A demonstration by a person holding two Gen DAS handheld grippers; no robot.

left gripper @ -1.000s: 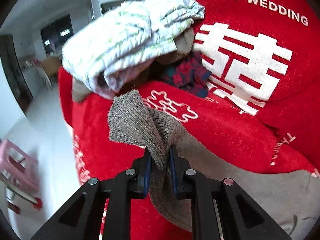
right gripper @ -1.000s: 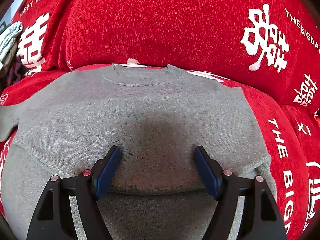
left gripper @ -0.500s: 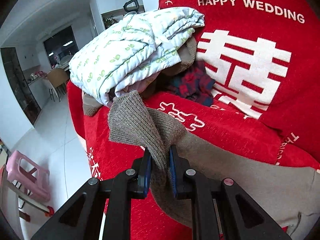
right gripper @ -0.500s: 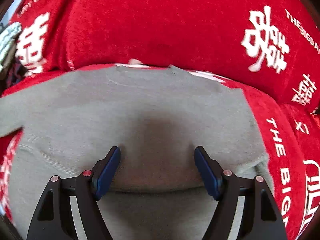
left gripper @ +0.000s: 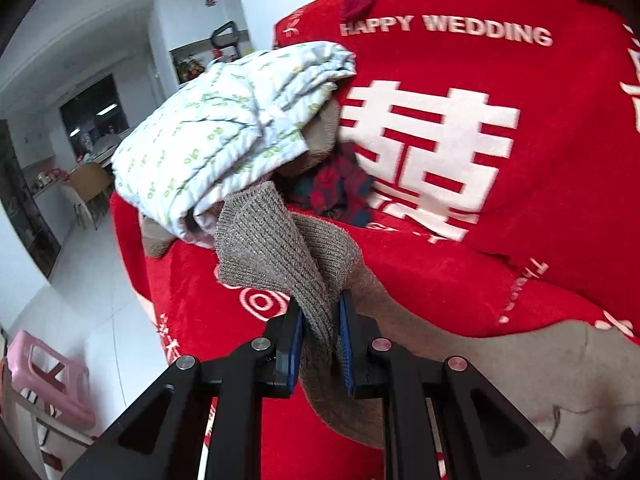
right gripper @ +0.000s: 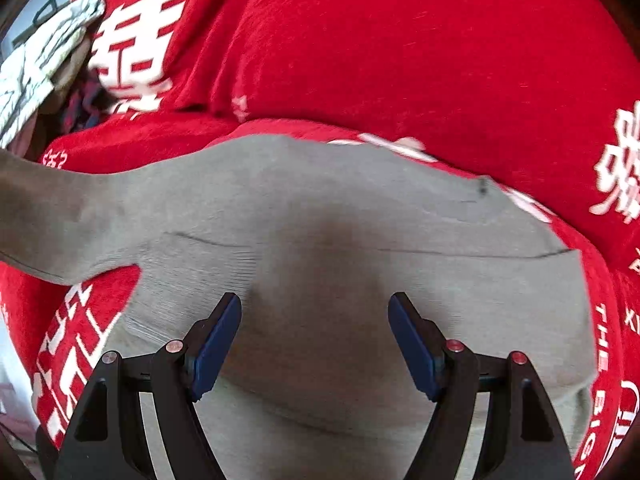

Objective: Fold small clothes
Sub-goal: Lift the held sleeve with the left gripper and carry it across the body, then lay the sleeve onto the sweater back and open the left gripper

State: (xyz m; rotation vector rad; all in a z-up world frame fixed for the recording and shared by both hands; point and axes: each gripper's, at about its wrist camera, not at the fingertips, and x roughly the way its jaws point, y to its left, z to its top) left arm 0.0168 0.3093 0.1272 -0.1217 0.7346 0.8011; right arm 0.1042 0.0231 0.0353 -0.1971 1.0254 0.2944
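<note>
Here the left gripper (left gripper: 319, 322) clamps the ribbed cuff (left gripper: 260, 248) of the grey sweater (right gripper: 340, 272), spread on the red sofa cover (right gripper: 400, 48); the right gripper (right gripper: 315, 328) hangs over it, jaws apart, perhaps touching.

Ahead of the left gripper (left gripper: 319, 314), the white leaf-print bundle (left gripper: 224, 136) covers most of a brown garment (left gripper: 320, 140) and a plaid one (left gripper: 340, 192); sweater (right gripper: 340, 248) hem cut off below.
</note>
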